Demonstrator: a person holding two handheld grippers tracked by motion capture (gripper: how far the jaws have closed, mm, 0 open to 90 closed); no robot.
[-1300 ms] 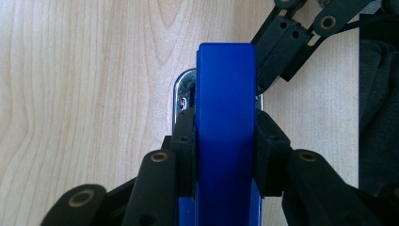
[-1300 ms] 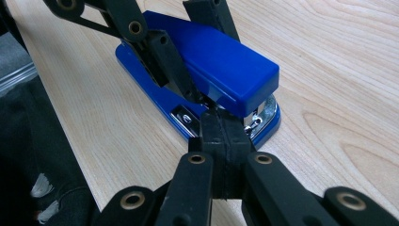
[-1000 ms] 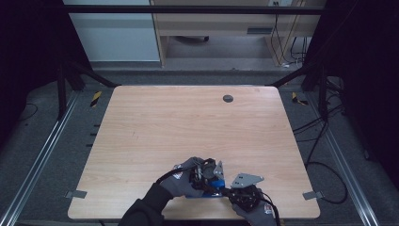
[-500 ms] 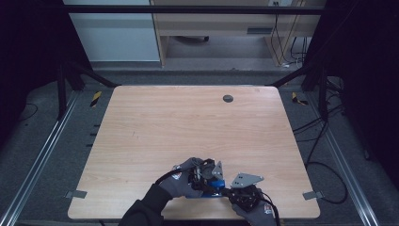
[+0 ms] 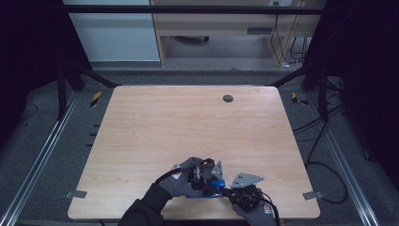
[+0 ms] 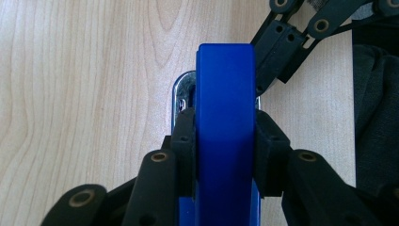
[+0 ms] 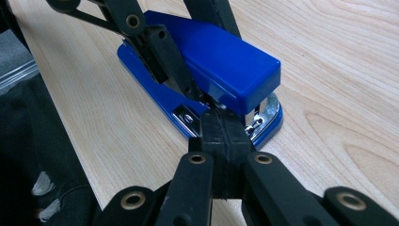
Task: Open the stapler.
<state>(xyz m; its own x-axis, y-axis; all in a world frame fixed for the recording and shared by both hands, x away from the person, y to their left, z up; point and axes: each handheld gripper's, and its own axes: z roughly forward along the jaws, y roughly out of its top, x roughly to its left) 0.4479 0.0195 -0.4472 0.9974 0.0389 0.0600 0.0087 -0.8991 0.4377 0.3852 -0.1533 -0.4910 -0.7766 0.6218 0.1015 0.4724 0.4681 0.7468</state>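
Pale wood-grain table with rounded corners, small dark round grommet near the far edge, grey floor and trailing black cables around. Down at the near edge, glossy blue plastic stapler clamped across its sides by the left gripper. Right gripper fully closed, tips pressed together at the stapler's metal mouth, gripping nothing visible.

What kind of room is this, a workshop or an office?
Probably a lab recording booth: a bare wooden table between dark curtains, loose cables on the floor, and two hand-held grippers working on a blue stapler.
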